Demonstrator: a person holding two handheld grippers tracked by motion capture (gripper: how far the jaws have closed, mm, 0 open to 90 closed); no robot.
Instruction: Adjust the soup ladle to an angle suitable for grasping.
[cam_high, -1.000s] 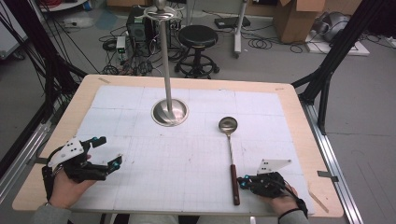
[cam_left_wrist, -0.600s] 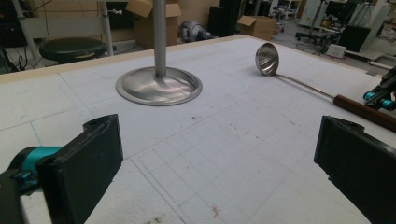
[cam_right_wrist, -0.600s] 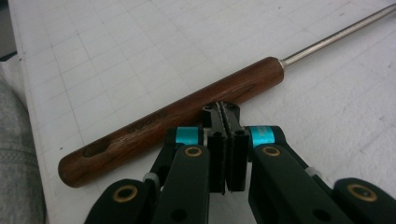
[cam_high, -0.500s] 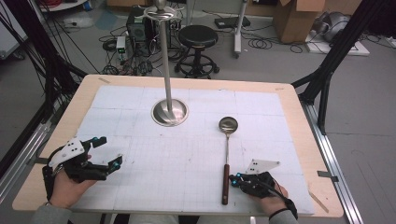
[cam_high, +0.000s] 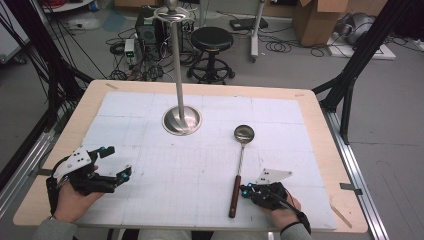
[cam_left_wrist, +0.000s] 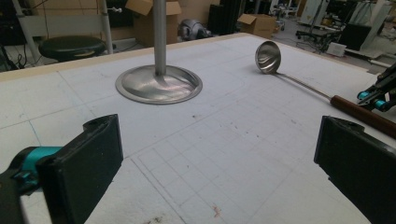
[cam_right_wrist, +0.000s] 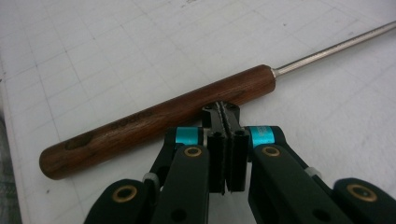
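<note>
A steel ladle (cam_high: 240, 162) with a dark wooden handle (cam_right_wrist: 154, 116) lies on the white gridded mat, its bowl (cam_left_wrist: 268, 57) pointing away from me. My right gripper (cam_high: 243, 191) is shut with nothing between its jaws, and its closed tip (cam_right_wrist: 226, 112) touches the side of the handle. At the mat's left, my left gripper (cam_high: 117, 161) is held open just above the mat, its jaws wide apart (cam_left_wrist: 217, 163) and holding nothing. It is far from the ladle.
A tall metal pole rises from a round steel base (cam_high: 182, 120) at the mat's far middle, seen close ahead in the left gripper view (cam_left_wrist: 159, 84). The wooden table edge (cam_high: 345, 165) frames the mat. A stool and cables lie beyond the table.
My right gripper has moved left, and the ladle's handle end has swung left with it. The left gripper has stayed put.
</note>
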